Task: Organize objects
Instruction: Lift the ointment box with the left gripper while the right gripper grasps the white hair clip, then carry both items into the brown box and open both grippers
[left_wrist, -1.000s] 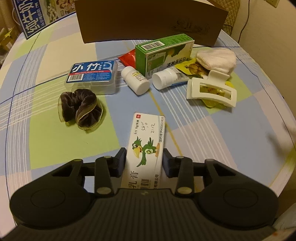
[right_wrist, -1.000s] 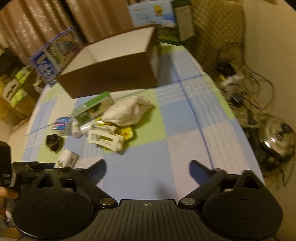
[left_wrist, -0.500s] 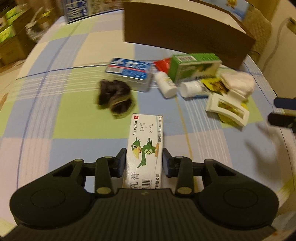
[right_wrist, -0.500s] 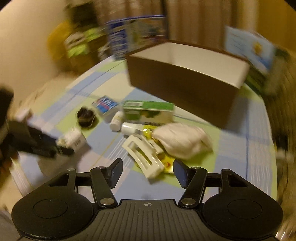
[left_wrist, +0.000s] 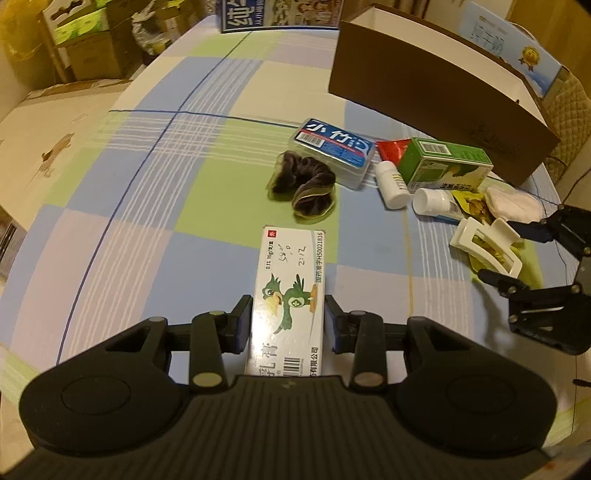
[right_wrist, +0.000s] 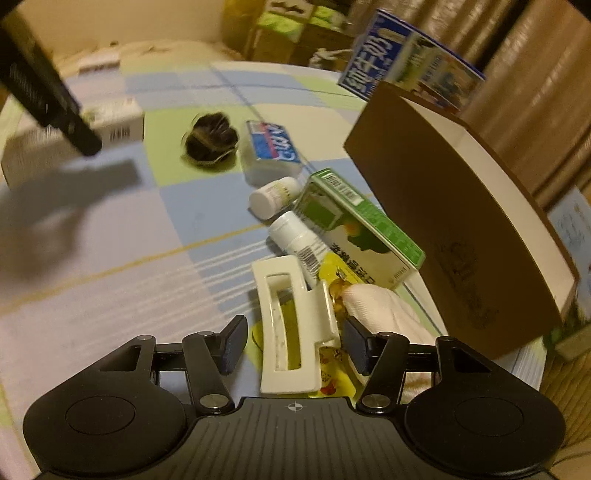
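Observation:
My left gripper is shut on a white ointment box with a green parrot on it, held above the checked tablecloth. The right wrist view shows that box at the far left. My right gripper hangs low over a white hair claw clip. Its jaws are closing, with the clip between the pads and a small gap on each side. The clip lies on a yellow packet beside a white cloth.
An open brown cardboard box stands at the back. In front of it lie a green carton, two white bottles, a red packet, a blue floss case and a brown scrunchie. Boxes crowd the floor at left.
The right gripper rolled, dropped over the hair clip and narrowed its jaws around it. The left gripper drew back and up, still holding the ointment box.

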